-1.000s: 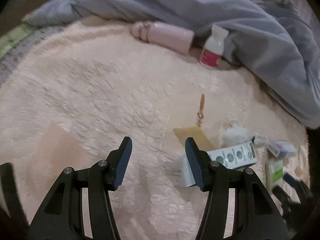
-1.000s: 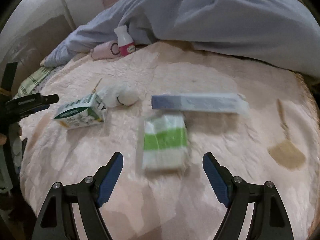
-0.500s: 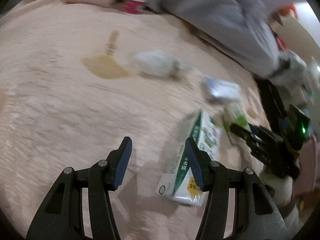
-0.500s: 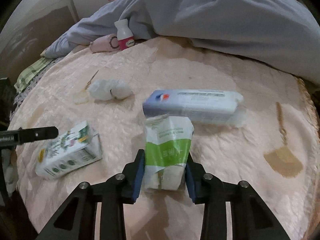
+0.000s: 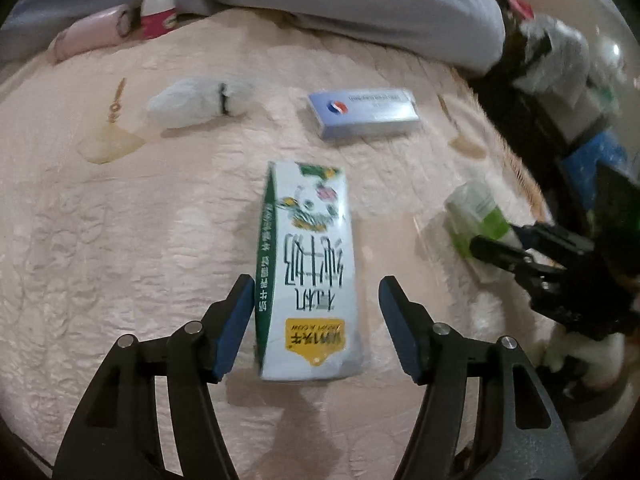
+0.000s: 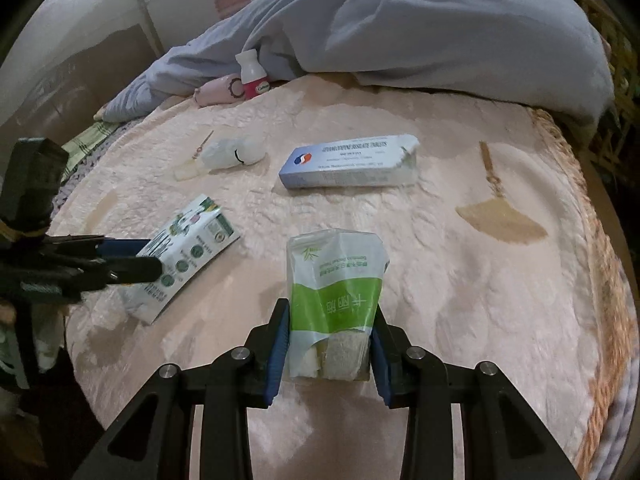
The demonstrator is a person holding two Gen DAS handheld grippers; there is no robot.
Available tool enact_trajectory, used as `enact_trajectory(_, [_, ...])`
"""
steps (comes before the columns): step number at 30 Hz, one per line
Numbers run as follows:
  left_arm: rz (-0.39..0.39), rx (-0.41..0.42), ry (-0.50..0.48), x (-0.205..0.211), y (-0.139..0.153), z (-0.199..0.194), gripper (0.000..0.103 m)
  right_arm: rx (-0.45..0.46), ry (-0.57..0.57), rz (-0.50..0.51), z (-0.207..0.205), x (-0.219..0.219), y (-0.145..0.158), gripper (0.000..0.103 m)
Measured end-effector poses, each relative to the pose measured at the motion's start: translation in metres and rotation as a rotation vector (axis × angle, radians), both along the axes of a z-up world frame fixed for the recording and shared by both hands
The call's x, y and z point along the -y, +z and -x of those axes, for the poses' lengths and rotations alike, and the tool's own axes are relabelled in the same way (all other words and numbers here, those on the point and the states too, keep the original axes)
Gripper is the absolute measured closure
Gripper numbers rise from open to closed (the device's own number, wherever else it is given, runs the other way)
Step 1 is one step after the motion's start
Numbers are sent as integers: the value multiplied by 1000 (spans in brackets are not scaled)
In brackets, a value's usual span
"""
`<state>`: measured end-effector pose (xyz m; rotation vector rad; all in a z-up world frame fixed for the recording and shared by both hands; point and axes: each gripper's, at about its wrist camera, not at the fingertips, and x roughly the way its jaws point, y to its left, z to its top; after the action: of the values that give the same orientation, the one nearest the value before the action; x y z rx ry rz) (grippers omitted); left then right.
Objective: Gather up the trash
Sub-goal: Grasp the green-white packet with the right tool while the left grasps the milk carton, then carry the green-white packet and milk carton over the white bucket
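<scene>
A white and green milk carton (image 5: 308, 264) lies flat on the pink blanket (image 5: 120, 240). My left gripper (image 5: 316, 316) is open, its fingers either side of the carton's near end. The carton (image 6: 184, 256) and the left gripper (image 6: 132, 258) also show in the right wrist view. My right gripper (image 6: 330, 344) is shut on a green and white tissue packet (image 6: 336, 292), also seen in the left wrist view (image 5: 476, 216). A blue and white tablet box (image 5: 364, 114) (image 6: 352, 166) and a crumpled white wad (image 5: 200, 100) (image 6: 232, 154) lie farther back.
A grey duvet (image 6: 400, 32) is heaped along the back. A small pink-labelled white bottle (image 6: 252, 76) and a pink pouch (image 6: 216, 90) sit at its edge. Tan fan prints (image 6: 500, 216) mark the blanket. Dark clutter (image 5: 568, 92) stands past the bed's right edge.
My left gripper swung right and came down around the milk carton. My right gripper closed on the tissue packet and holds it upright.
</scene>
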<state>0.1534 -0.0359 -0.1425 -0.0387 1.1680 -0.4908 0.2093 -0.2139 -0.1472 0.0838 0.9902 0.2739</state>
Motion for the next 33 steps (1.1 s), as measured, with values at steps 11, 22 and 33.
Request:
enact_trajectory(11, [-40, 68, 85, 27, 11, 20, 54, 44, -34, 1, 45, 21, 17, 68])
enact_trajectory(22, [-15, 150, -9, 109, 37, 55, 54, 84, -126, -9, 91, 68, 36, 68])
enact_trajectory(33, [-24, 179, -94, 175, 42, 78, 54, 109, -233, -9, 127, 123, 46, 68])
